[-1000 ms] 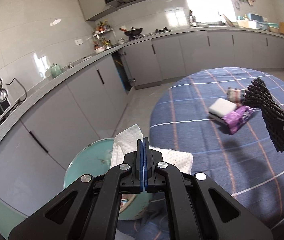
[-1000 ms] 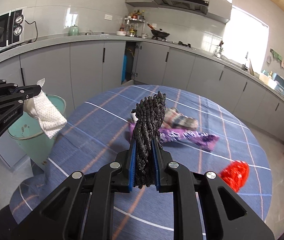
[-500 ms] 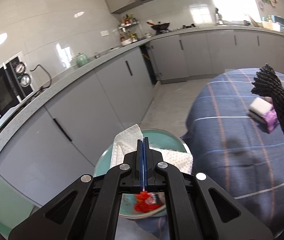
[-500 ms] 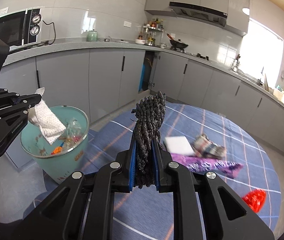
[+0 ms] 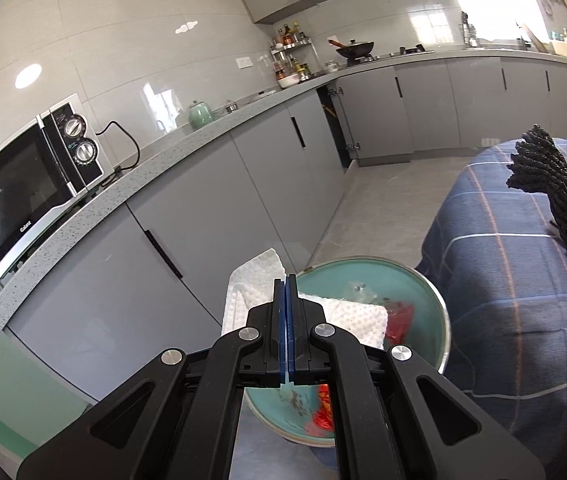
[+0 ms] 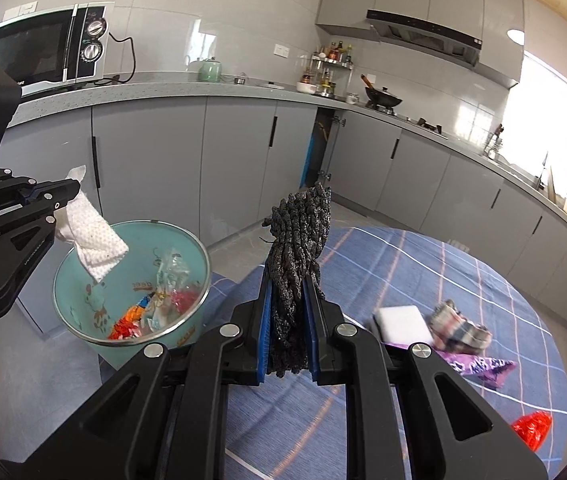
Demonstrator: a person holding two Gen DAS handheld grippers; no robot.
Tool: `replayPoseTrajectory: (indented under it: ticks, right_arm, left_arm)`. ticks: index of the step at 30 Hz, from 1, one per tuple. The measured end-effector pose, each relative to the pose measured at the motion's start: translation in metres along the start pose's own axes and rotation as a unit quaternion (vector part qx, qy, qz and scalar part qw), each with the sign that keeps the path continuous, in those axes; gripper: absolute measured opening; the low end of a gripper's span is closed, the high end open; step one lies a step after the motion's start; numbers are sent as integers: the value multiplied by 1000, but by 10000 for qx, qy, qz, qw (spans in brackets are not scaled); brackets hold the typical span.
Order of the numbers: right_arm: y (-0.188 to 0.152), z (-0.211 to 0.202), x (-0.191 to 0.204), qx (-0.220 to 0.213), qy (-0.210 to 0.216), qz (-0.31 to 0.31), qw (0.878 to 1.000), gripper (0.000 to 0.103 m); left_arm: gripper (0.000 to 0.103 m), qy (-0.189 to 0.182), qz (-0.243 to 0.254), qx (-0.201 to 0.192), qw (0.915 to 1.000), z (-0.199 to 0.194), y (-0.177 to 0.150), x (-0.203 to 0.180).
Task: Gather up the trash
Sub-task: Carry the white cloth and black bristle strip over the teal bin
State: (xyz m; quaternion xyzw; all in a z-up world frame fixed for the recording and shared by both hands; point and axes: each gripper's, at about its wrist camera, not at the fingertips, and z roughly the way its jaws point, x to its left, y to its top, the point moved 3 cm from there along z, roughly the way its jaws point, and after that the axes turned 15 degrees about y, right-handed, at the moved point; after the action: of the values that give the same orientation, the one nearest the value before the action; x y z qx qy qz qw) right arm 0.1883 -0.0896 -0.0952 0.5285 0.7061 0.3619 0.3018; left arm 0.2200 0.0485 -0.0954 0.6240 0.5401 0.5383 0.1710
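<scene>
My left gripper [image 5: 285, 284] is shut on a white paper towel [image 5: 251, 284] and holds it over the near rim of a teal trash bin [image 5: 427, 292]. From the right wrist view the towel [image 6: 97, 242] hangs above the bin [image 6: 191, 332], which holds wrappers. My right gripper [image 6: 288, 280] is shut on a black knitted cloth [image 6: 299, 232], held up over the table's left edge, right of the bin. The cloth also shows in the left wrist view [image 5: 551, 184].
The round table has a blue plaid cloth [image 6: 423, 412]. On it lie a white sponge [image 6: 403, 324], a plaid rag [image 6: 461, 328], a purple wrapper [image 6: 483, 368] and a red wrapper [image 6: 531, 428]. Grey cabinets [image 6: 155, 168] and a microwave [image 6: 39, 52] stand behind the bin.
Both grippers have swung left from the table toward the bin. The paper towel now hangs over the bin's opening and the black cloth is closer to it.
</scene>
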Motion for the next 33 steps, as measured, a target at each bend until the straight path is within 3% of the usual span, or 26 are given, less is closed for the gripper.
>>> replayPoseTrajectory:
  ticks: [11,33]
  right_arm:
    - [8,23,18,97,199,-134,9997,16]
    - [20,67,51,295,508,-394,9975,16]
  left_arm:
    - [2,392,12,84,9992,23,-6,12]
    - [2,457,-26,410,9981,62,-18,23]
